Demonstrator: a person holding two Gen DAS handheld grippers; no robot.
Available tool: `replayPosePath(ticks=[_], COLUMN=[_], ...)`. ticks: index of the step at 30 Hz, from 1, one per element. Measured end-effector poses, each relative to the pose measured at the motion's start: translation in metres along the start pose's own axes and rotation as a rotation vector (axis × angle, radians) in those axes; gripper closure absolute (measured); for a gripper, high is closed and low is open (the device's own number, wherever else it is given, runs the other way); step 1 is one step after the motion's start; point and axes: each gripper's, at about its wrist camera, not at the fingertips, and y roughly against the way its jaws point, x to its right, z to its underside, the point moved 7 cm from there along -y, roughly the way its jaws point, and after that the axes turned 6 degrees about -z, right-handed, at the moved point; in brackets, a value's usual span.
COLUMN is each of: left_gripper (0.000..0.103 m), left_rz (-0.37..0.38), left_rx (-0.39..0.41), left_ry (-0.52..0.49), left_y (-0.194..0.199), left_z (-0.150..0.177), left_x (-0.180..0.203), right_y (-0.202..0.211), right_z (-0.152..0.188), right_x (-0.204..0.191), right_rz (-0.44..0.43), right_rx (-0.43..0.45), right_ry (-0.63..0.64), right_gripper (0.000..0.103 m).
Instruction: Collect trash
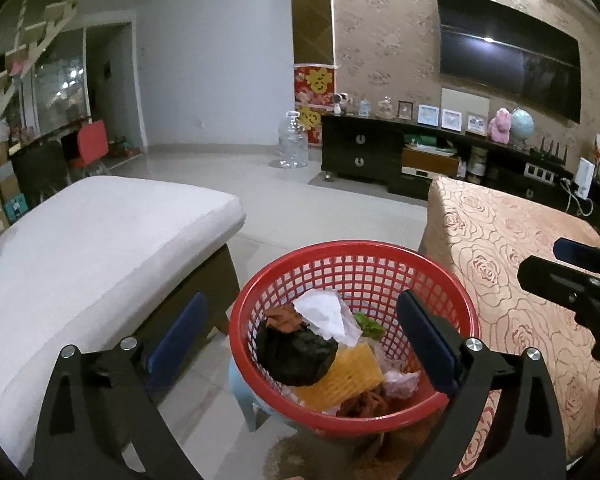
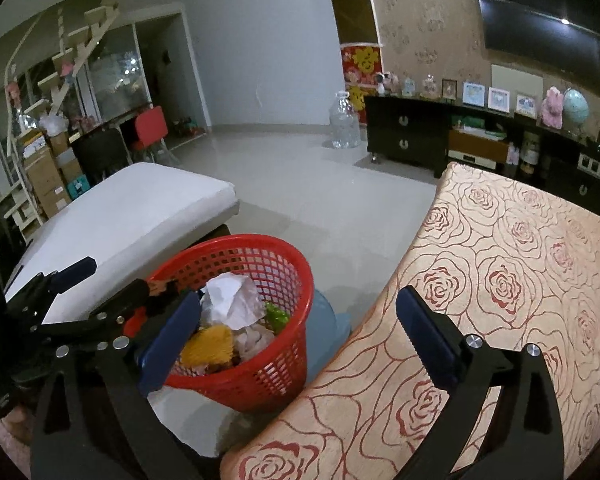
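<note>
Living-room floor tiles (image 1: 320, 220) show no loose litter. Red basket (image 1: 356, 336) stands on a blue stool (image 1: 244, 396) between white cushion (image 1: 100, 248) and rose-patterned tabletop (image 2: 520, 280), holding crumpled paper (image 1: 328, 316), a black lump (image 1: 296, 356) and yellow mesh (image 1: 348, 376). Left gripper (image 1: 300, 340) and right gripper (image 2: 296, 340): jaws apart, empty. Collection appears largely done.

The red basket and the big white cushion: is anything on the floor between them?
No. In the right wrist view, the red basket sits almost against the white cushion; only shadowed floor shows there.
</note>
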Motion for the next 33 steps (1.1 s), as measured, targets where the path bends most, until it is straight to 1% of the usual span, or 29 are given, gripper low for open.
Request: replayPosePath(ticks=[5, 11, 18, 23, 33], left_gripper=[0.01, 0.01, 0.01, 0.01, 0.01], left_rz=[-0.007, -0.012, -0.018, -0.025, -0.028], left_rx=[0.001, -0.004, 0.0, 0.004, 0.001], left_ry=[-0.014, 0.007, 0.0, 0.0, 0.004], left_y=[0.005, 0.009, 0.014, 0.015, 0.011], left_z=[0.005, 0.009, 0.014, 0.015, 0.015], left_x=[0.0, -0.006, -0.01, -0.01, -0.01], right_y=[0.007, 0.015, 0.02, 0.019, 0.015], right_z=[0.011, 0.024, 0.035, 0.036, 0.038], right_x=[-0.003, -0.003, -0.004, -0.007, -0.006], right_rz=[0.015, 0.032, 0.044, 0.054, 0.052], right_rx=[0.005, 0.004, 0.011, 0.01, 0.001], right_ry=[-0.004, -0.019, -0.025, -0.005, -0.008], right_gripper=[0.007, 0.007, 0.007, 0.007, 0.007])
